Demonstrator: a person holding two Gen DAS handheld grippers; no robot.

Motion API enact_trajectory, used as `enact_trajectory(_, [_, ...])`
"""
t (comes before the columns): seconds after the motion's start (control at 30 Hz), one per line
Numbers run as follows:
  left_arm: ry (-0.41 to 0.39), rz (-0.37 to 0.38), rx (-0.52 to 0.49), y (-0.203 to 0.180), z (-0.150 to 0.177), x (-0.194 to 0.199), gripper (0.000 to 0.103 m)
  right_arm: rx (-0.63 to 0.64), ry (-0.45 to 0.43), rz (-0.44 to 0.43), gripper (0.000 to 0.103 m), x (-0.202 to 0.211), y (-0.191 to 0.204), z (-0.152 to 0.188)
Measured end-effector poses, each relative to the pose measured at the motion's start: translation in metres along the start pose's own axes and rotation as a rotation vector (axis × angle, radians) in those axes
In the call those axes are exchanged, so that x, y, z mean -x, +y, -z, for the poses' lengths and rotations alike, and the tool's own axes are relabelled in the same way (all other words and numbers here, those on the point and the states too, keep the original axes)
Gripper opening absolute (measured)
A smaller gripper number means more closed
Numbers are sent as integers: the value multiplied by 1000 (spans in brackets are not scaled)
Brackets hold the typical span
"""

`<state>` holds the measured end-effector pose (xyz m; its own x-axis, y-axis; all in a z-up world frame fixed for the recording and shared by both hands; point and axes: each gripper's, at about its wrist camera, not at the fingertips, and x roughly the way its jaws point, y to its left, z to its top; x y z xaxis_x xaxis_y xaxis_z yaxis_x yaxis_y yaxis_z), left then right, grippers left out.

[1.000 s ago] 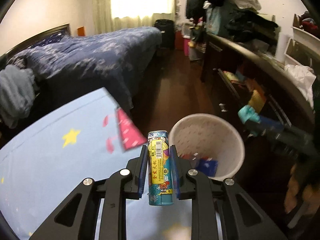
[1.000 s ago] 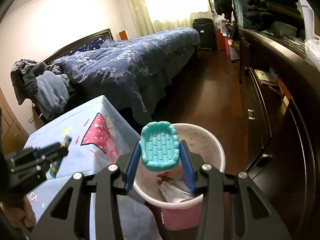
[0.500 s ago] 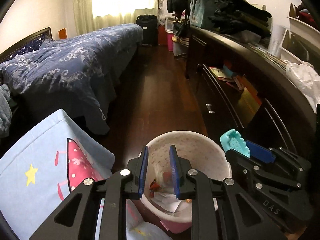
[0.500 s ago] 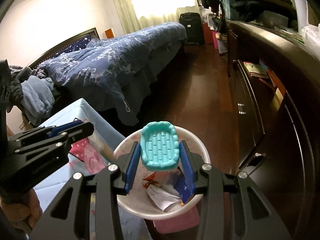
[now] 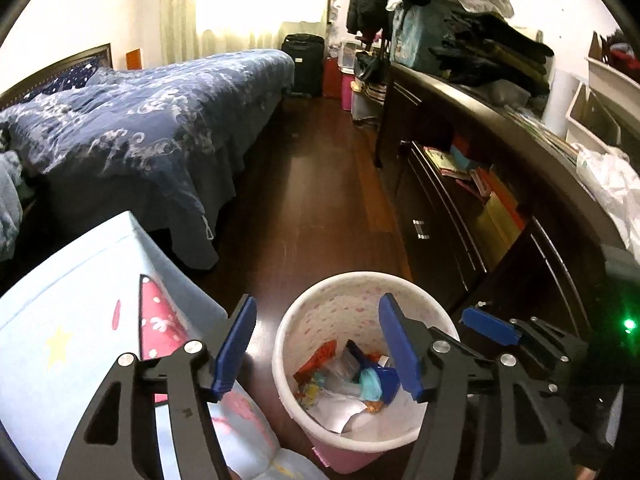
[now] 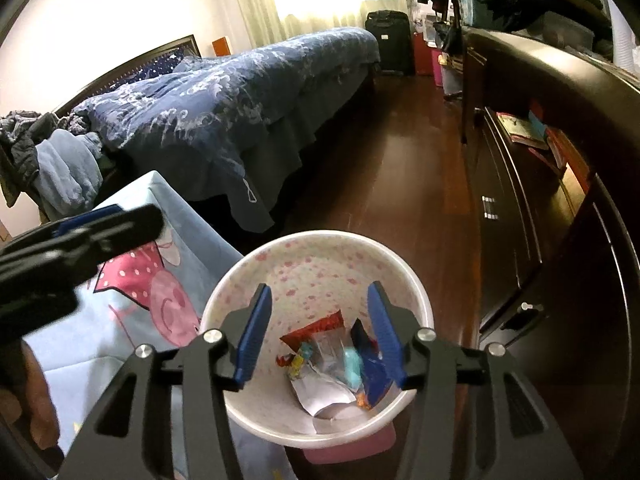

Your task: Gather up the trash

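Observation:
A white bin with pink dots (image 5: 362, 278) (image 6: 316, 238) stands on the dark floor below both grippers. In it lie a red wrapper (image 6: 320, 328), white paper (image 5: 340, 412), a teal soap dish (image 6: 352, 368) (image 5: 370, 386) and a colourful printed can (image 5: 310, 390). My left gripper (image 5: 318, 299) hangs over the bin, its jaws opening, with nothing between them. Just above the rim, my right gripper (image 6: 319, 287) also has its jaws opening and nothing between them. One of its blue fingers (image 5: 490, 326) shows at the right of the left wrist view.
A table with a light blue cartoon cloth (image 5: 80, 320) (image 6: 160, 264) touches the bin's left side. A dark dresser with open drawers (image 5: 480, 216) runs along the right. A bed with a blue quilt (image 6: 224, 104) stands at the left. A hand (image 6: 36, 396) holds the left gripper.
The left gripper swung right over the bin, let the can go and opened wide. The right gripper sank toward the bin and let go of the teal dish, which now lies inside.

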<state>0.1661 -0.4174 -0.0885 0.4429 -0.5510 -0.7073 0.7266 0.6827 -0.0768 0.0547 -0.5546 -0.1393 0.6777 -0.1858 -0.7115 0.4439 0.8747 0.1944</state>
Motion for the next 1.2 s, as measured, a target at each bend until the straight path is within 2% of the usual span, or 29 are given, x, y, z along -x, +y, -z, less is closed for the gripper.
enact_trajectory(0.07, [-17, -6, 18, 8, 4, 12, 66, -3, -7, -10, 51, 8, 4, 1])
enact_trajectory(0.13, [-41, -24, 31, 18, 10, 29, 73, 3, -31, -23, 52, 24, 12, 2])
enact_trajectory(0.17, [-61, -46, 39, 25, 15, 41, 77, 13, -50, -34, 56, 35, 19, 4])
enact_trajectory(0.23, [-111, -117, 53, 39, 26, 68, 94, 50, -92, -70, 65, 60, 42, 9])
enact_trajectory(0.3, [-158, -220, 78, 56, 39, 98, 98, 88, -114, -106, 70, 77, 65, 12])
enact_trajectory(0.33, [-182, -287, 107, 71, 50, 118, 99, 110, -124, -131, 74, 86, 79, 16])
enact_trajectory(0.4, [-202, -365, 154, 93, 66, 146, 99, 145, -135, -191, 81, 103, 112, 24])
enact_trajectory(0.57, [-212, -509, 291, 144, 108, 200, 99, 187, -128, -329, 86, 123, 181, 43])
enact_trajectory(0.67, [-231, -571, 350, 163, 133, 229, 99, 222, -132, -350, 90, 132, 220, 58])
enact_trajectory(0.83, [-265, -608, 421, 179, 167, 266, 99, 263, -126, -376, 95, 145, 262, 81])
enact_trajectory(1.03, [-258, -579, 466, 188, 191, 287, 99, 333, -153, -338, 99, 161, 293, 100])
enact_trajectory(1.2, [-246, -563, 472, 190, 204, 295, 99, 347, -139, -352, 99, 166, 297, 107])
